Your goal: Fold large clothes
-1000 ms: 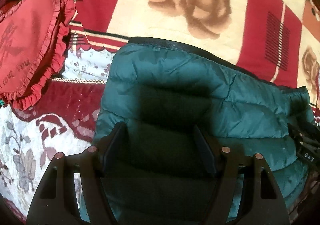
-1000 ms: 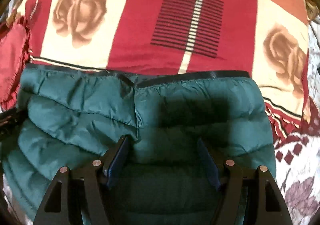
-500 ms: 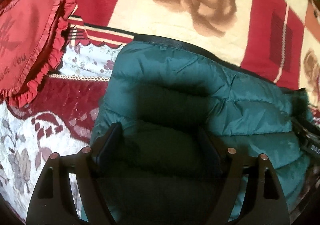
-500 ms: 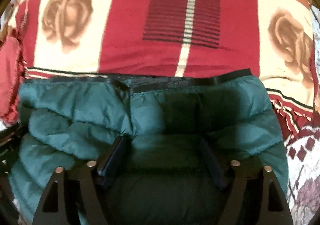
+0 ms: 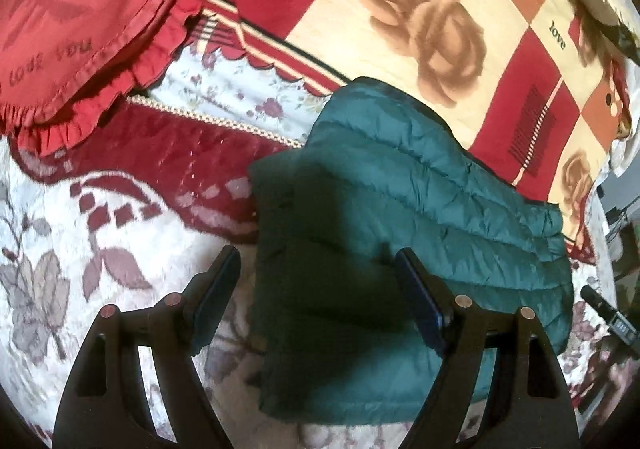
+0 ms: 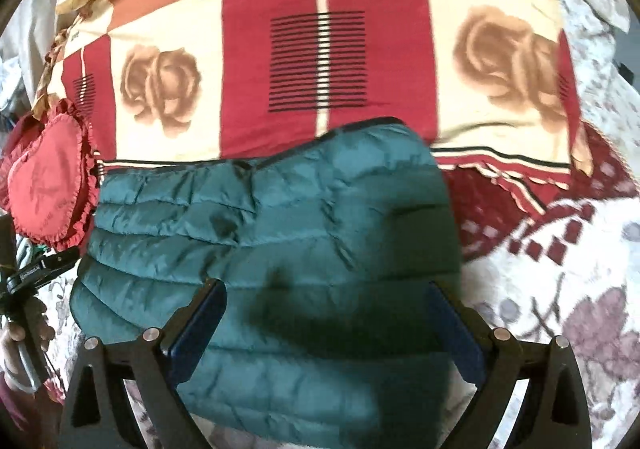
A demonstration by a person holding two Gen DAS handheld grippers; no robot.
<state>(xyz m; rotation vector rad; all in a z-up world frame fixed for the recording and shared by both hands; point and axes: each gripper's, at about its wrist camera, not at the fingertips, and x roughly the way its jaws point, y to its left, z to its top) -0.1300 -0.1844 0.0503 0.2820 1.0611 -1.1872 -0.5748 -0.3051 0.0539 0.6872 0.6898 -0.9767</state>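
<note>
1. At far left, a red heart-shaped ruffled cushion point(image 5: 84, 21) lies on the floral bedspread point(image 5: 80, 249), well apart from my tools

2. My left gripper point(image 5: 316, 293) hangs over the near left edge of the folded green puffer jacket point(image 5: 400, 209); its jaws stand wide and have just been opening, the left finger over bare bedspread, the right over the jacket, neither pad pressing the fabric

3. The jacket lies flat in the middle of the bed, its dark-trimmed far edge against the red-and-cream rose blanket point(image 6: 320, 49)

4. My right gripper point(image 6: 328, 325) hovers over the jacket's near right part point(image 6: 320, 217), jaws spread wide and just opened further, quilting between the pads but not pinched
</note>
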